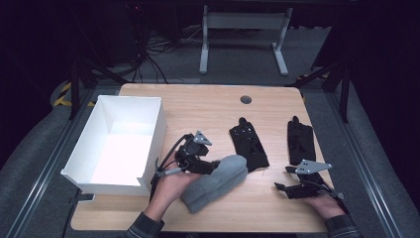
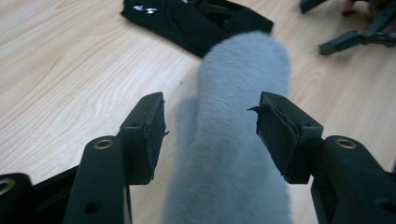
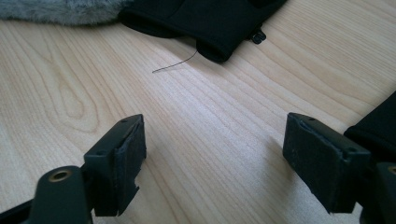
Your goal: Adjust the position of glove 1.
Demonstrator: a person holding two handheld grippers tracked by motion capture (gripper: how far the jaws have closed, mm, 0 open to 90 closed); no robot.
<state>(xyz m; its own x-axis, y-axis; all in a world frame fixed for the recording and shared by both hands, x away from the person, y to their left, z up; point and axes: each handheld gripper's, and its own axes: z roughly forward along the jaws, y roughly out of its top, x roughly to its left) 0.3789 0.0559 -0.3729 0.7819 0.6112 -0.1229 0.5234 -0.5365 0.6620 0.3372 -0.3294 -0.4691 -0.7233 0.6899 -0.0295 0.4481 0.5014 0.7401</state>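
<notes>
At the left of the wooden table (image 1: 208,106) stands a white box (image 1: 120,144), open at the top. Just right of it the left gripper (image 1: 210,166) points rightward over the near end of a grey fleece piece (image 1: 218,181), which lies flat on the wood and runs diagonally from near the table's front edge up toward the middle. In the left gripper view the grey fleece piece (image 2: 236,140) passes between the 2 jaws, which stand apart with a gap on each side of the fabric, so nothing is clamped. Next to the right come 2 black gloves: one glove (image 1: 248,141) touching the fleece's far end, the other glove (image 1: 300,141) well apart from it. The right gripper (image 1: 283,187) rests low on the table below that second glove, jaws wide apart over bare wood.
</notes>
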